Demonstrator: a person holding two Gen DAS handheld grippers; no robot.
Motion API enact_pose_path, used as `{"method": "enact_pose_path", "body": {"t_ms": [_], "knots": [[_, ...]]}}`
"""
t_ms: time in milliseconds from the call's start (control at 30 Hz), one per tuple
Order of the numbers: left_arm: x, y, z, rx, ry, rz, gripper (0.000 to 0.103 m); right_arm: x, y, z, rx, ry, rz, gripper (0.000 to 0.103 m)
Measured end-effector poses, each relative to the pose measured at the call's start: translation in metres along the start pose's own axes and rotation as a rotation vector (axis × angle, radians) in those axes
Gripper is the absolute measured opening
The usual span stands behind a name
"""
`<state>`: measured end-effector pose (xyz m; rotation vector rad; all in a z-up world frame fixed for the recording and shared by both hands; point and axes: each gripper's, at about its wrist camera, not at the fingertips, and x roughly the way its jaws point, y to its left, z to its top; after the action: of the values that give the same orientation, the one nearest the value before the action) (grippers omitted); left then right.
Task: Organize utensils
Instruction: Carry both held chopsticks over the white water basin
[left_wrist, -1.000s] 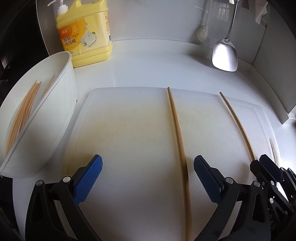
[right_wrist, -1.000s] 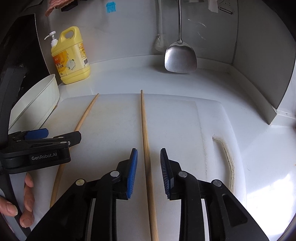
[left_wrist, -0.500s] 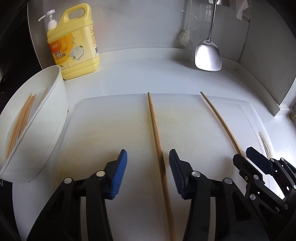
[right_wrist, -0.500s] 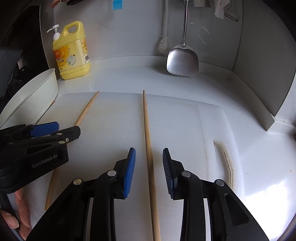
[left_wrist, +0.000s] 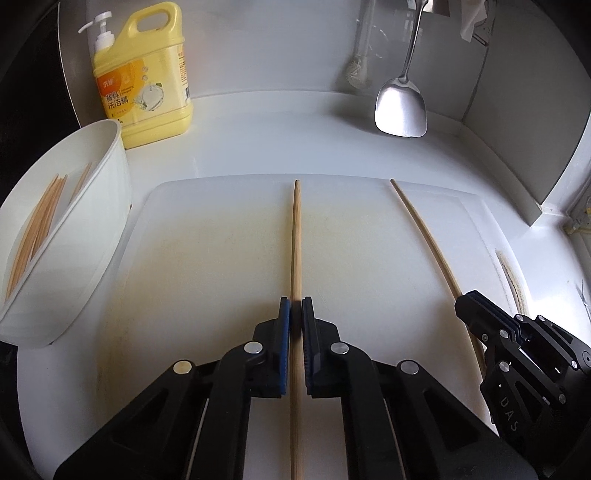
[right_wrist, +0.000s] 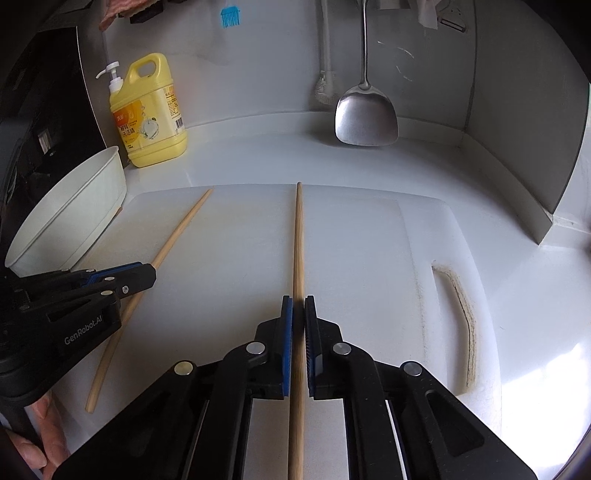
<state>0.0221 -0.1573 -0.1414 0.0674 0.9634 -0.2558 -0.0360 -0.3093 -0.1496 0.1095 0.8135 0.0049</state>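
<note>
A white bowl (left_wrist: 79, 236) of chopsticks and a yellow detergent bottle (left_wrist: 146, 74) stand left of your cutting board (left_wrist: 207, 266). Your left gripper (left_wrist: 295, 314), angled down, is clenched on the left chopstick (left_wrist: 295, 236); your right gripper (right_wrist: 298, 314) clamps the right chopstick (right_wrist: 298, 236), both flat on the board.

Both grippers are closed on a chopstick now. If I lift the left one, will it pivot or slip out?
Probably pivots: the left gripper holds its chopstick well back from the tip, so the long free end may droop. It looks like a thin, stiff wooden stick, likely light, so no bending. Being round and smooth, it could slip or roll between the pads.
</note>
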Motion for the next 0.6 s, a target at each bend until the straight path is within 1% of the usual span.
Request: {"method": "enact_pose_path", "body": {"t_ms": [133,233,333,400,500,600], "knots": [[-0.021,0.0,0.001,-0.01,-0.005,-0.002,0.007,-0.017,0.003,0.004,0.001,-0.028,0.017,0.006],[-0.05,0.005,0.012,-0.015,-0.029,-0.009,0.007,-0.034,0.01,0.012,0.002,-0.055,0.043,0.006],[-0.084,0.016,0.023,-0.034,-0.048,0.0,0.007,-0.056,0.024,0.025,-0.008,-0.078,0.073,0.006],[-0.109,0.027,0.031,-0.05,-0.066,0.014,0.007,-0.072,0.037,0.037,-0.016,-0.085,0.117,0.006],[-0.146,0.051,0.038,-0.071,-0.109,0.036,0.007,-0.09,0.067,0.054,-0.064,-0.082,0.164,0.006],[-0.166,0.083,0.039,-0.108,-0.117,0.064,0.007,-0.099,0.105,0.071,-0.094,-0.074,0.228,0.006]]}}
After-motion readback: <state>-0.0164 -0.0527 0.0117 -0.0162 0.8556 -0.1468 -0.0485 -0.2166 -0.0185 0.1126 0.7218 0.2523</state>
